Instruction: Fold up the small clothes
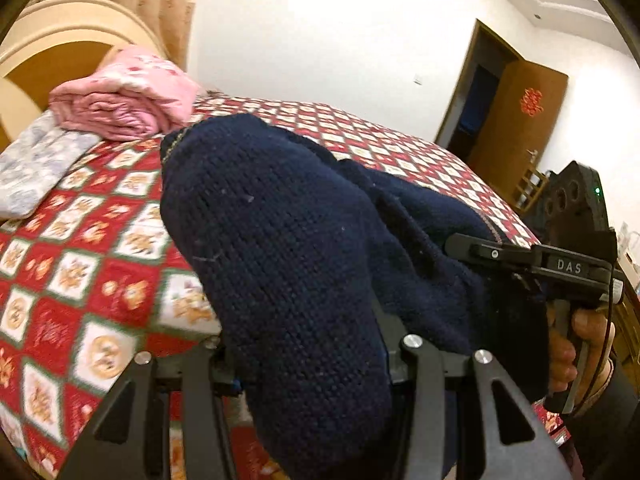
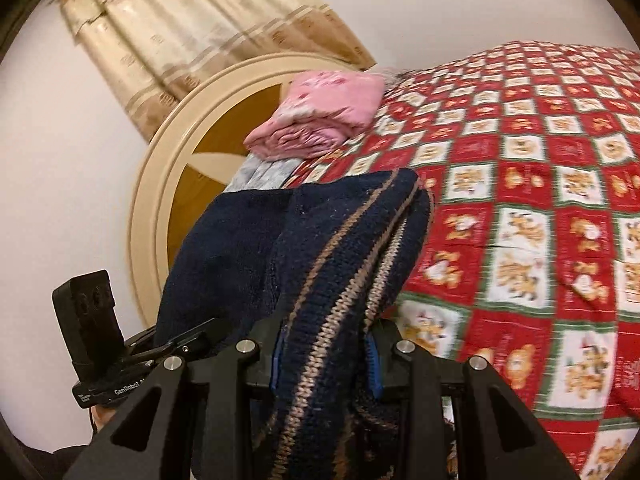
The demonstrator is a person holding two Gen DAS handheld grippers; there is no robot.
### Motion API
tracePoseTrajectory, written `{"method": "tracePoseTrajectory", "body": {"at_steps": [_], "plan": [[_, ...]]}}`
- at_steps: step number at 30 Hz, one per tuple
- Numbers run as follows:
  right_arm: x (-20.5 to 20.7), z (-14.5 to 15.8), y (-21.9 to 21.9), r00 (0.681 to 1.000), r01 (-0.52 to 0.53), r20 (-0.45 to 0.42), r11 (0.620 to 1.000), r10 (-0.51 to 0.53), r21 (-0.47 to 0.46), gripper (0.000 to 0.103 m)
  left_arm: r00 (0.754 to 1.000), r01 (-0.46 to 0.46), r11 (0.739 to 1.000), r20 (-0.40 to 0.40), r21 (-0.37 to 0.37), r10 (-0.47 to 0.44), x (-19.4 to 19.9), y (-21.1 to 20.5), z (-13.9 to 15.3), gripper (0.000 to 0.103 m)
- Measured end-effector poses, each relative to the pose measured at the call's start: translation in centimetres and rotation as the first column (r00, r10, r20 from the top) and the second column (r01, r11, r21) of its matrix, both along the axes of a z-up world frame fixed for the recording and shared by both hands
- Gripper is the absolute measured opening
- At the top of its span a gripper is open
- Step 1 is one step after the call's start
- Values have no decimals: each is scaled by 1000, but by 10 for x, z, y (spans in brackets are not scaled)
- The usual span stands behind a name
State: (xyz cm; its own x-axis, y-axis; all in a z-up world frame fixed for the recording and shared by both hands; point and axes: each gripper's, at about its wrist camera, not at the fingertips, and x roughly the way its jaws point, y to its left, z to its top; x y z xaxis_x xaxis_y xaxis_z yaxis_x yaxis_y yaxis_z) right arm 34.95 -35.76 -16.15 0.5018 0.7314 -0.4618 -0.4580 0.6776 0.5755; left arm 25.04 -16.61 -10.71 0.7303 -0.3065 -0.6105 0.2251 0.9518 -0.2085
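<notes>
Above the bed, near its foot and well away from the pink folded bedding, a navy knit sweater is held aloft, bunched. The left claw and right claw are each clenched on thick folds. Judged risks: knit slipping out, or landing crumpled if lowered unevenly.

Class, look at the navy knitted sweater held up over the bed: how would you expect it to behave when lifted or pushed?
The navy knitted sweater is probably floppy: it droops in folds between the left gripper and right gripper. Its thick, coarse knit suggests some weight and little slipperiness. Pushed across the patterned bedspread, it would likely bunch rather than slide.
</notes>
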Motion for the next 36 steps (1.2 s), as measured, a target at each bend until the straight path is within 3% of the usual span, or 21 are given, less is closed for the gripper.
{"method": "tracePoseTrajectory", "body": {"at_steps": [8, 18, 36], "plan": [[-4, 2, 64, 997, -77, 1, 997, 77, -8, 33, 996, -88, 996, -1, -6, 88, -20, 45, -3, 47], [3, -4, 114, 992, -125, -11, 992, 125, -19, 33, 989, -149, 989, -10, -23, 149, -30, 90, -15, 47], [53, -76, 166, 979, -134, -158, 990, 126, -46, 33, 968, -201, 977, -168, -72, 187, 7, 142, -82, 48]]}}
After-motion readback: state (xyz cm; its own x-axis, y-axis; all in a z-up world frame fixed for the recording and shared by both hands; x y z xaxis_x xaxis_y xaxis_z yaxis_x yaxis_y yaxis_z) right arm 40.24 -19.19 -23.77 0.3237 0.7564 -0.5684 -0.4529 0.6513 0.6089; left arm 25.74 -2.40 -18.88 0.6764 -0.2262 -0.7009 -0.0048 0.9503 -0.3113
